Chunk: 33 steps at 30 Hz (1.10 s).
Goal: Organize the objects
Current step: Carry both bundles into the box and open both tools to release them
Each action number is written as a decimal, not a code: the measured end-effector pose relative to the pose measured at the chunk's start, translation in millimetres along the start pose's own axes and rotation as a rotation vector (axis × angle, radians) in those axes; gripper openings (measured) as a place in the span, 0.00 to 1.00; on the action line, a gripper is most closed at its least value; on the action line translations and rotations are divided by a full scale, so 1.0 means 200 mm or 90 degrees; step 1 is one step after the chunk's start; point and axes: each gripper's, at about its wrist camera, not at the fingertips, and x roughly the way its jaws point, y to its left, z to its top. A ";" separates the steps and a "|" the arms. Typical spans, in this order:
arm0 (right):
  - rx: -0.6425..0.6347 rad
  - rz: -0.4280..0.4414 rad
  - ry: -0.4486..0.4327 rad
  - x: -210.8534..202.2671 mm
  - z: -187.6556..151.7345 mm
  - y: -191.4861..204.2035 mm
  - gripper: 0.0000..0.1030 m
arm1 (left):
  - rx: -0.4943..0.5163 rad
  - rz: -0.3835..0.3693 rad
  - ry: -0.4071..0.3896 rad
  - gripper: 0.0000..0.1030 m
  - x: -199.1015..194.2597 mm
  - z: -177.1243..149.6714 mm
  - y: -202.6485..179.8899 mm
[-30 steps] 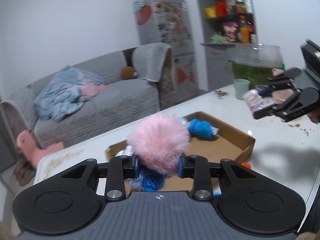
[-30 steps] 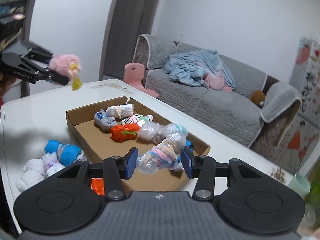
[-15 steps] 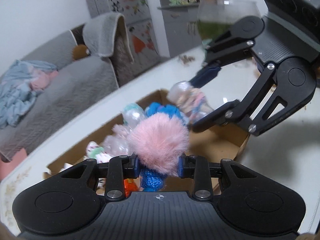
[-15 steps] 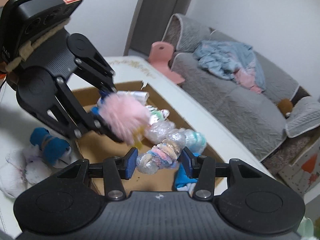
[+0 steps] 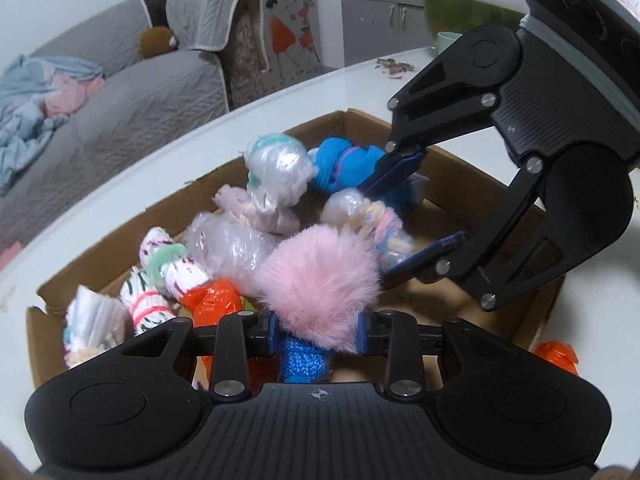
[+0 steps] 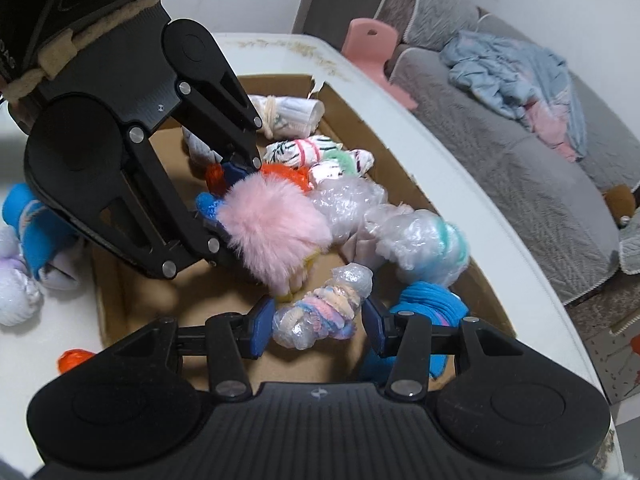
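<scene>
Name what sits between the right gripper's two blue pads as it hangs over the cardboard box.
In the right wrist view, a plastic-wrapped pastel bundle sits crosswise in the right gripper, its pads closed on it, above the box floor.

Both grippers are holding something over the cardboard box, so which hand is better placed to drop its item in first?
Probably the right gripper: its plastic-wrapped pastel bundle hangs over bare cardboard box floor. The left gripper holds its pink pompom toy beside the piled bundles.

White desk [image 6: 404, 128] carries shallow cardboard tray [image 6: 400, 172] (full of wrapped bundles); outside it lie blue sock roll [image 6: 30, 224], white bundle [image 6: 14, 292], orange packet [image 6: 72, 360], crumbs [image 5: 394, 66] at far edge.
</scene>
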 end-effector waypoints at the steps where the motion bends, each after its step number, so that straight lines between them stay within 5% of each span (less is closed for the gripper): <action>1: -0.002 0.003 0.005 0.01 0.00 -0.01 0.42 | -0.004 -0.003 0.002 0.39 0.01 0.00 0.01; 9: 0.008 0.025 0.027 0.05 0.01 -0.06 0.47 | -0.031 -0.014 0.017 0.43 0.03 0.01 0.05; 18: -0.007 0.027 0.058 0.04 0.03 -0.05 0.63 | -0.039 -0.006 0.042 0.66 -0.01 0.04 0.02; 33: 0.003 0.012 0.078 -0.02 0.06 -0.03 0.80 | -0.051 0.010 0.027 0.80 -0.14 0.08 -0.02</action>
